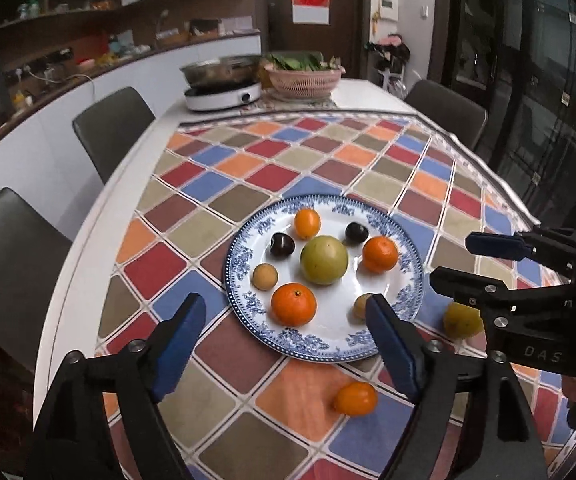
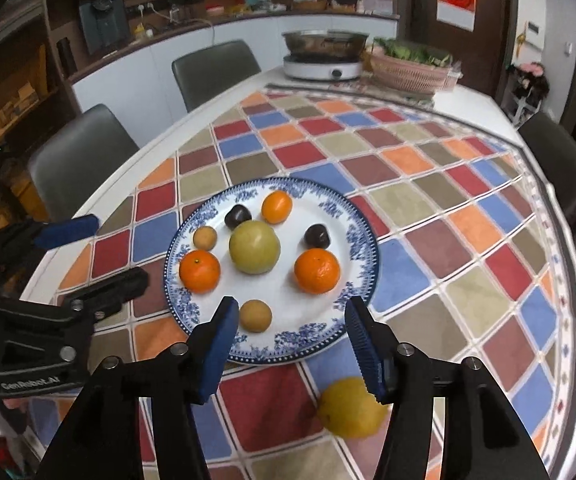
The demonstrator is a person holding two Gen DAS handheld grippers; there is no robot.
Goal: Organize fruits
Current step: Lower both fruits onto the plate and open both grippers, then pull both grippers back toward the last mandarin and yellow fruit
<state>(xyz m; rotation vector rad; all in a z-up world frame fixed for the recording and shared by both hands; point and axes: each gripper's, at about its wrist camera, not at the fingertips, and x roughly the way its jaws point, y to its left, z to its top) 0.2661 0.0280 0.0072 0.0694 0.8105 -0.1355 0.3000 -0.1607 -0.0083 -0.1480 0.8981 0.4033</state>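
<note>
While seven fruits already sat on the blue-patterned plate (image 2: pixel 362 236), a smooth round yellow citrus (image 2: pixel 348 410) and a small oval kumquat (image 1: pixel 355 399) lay loose on the bench's checked cloth (image 2: pixel 428 184). Both likely light, firm and prone to roll; grip across the middle. Left gripper (image 1: pixel 288 344) and right gripper (image 2: pixel 288 344) hovered with jaws wide, empty.

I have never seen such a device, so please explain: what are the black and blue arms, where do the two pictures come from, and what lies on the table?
They are two hand-held grippers, each carrying a camera that looks along its fingers. One picture comes from the left gripper, one from the right gripper. Both are open and hold nothing. On the tablecloth stands a plate with eight fruits. A yellow fruit and a small orange fruit lie beside it.
</note>
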